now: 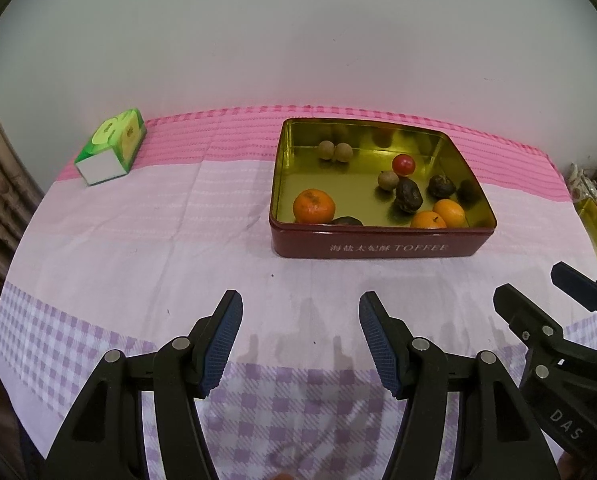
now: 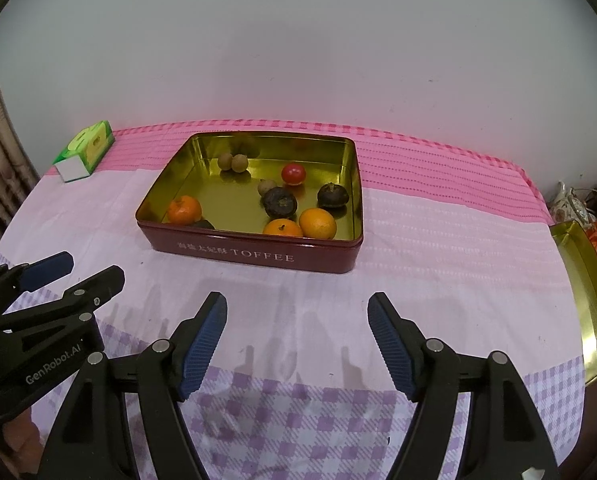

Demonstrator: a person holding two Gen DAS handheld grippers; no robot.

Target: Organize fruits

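Right tool (image 2: 296, 344) empty, fruit tin (image 2: 258, 254) ahead

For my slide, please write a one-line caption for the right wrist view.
Open right gripper hovers before a red toffee tin holding oranges and other small fruits.

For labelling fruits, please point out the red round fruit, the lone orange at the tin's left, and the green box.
red round fruit (image 2: 293, 173): right wrist view, its middle.
lone orange (image 2: 184, 209): right wrist view, its middle.
green box (image 1: 118, 140): left wrist view, top face.
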